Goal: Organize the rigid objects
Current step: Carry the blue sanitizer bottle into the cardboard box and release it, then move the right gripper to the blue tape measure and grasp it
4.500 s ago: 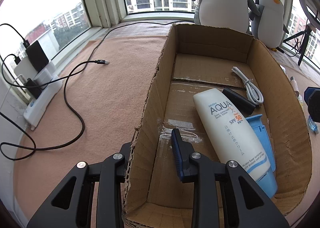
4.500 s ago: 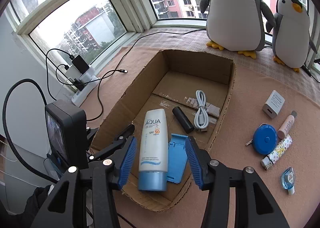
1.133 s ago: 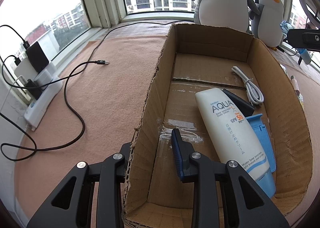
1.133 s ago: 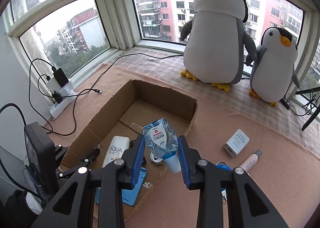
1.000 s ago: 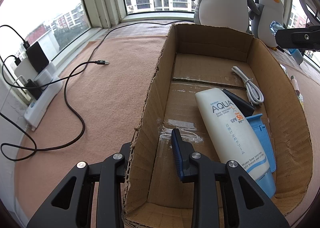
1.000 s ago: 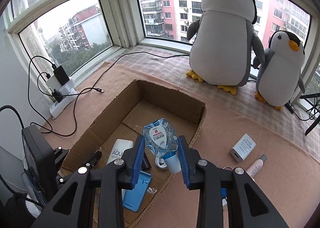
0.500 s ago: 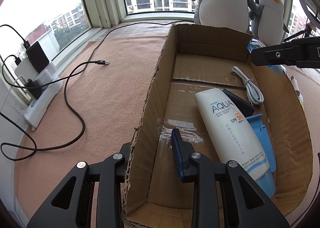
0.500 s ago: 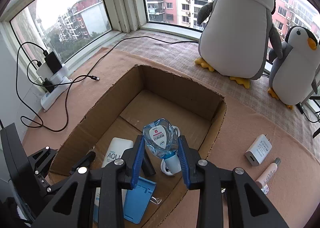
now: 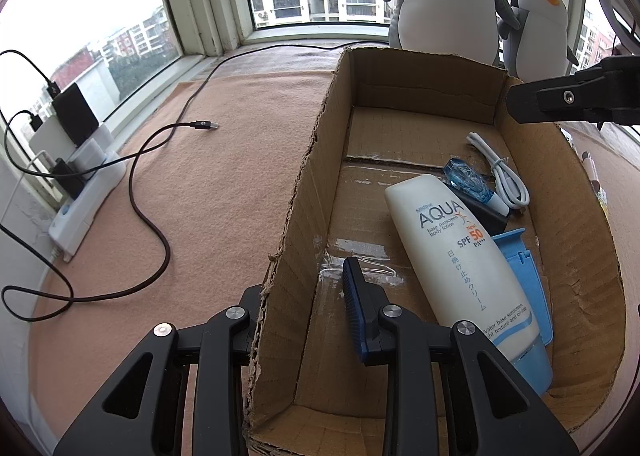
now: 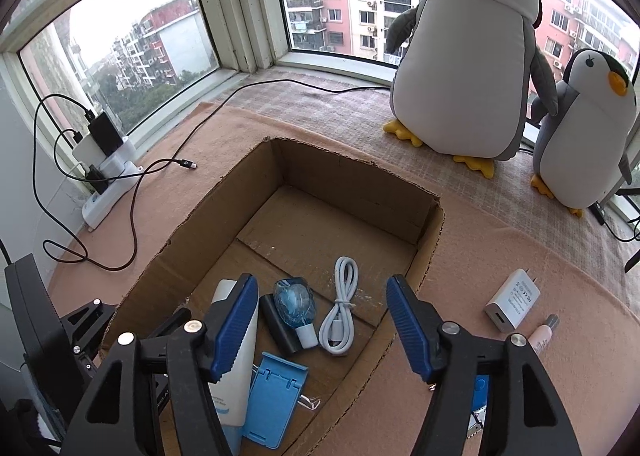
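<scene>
— Where's the correction tape [image 10: 295, 306]?
— Inside the cardboard box [image 10: 352, 180], lying on the black tube [image 10: 279, 326]; right gripper [image 10: 320, 330] jaws wide open above it; left gripper [image 9: 304, 292] jaws clamp the box wall.

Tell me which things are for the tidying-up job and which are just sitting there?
For the job: cardboard box, sunscreen tube, blue holder, black stick, clear blue gadget, white cable, white charger, pink tube.

Just sitting there: big penguin, small penguin, power strip, black cable.
</scene>
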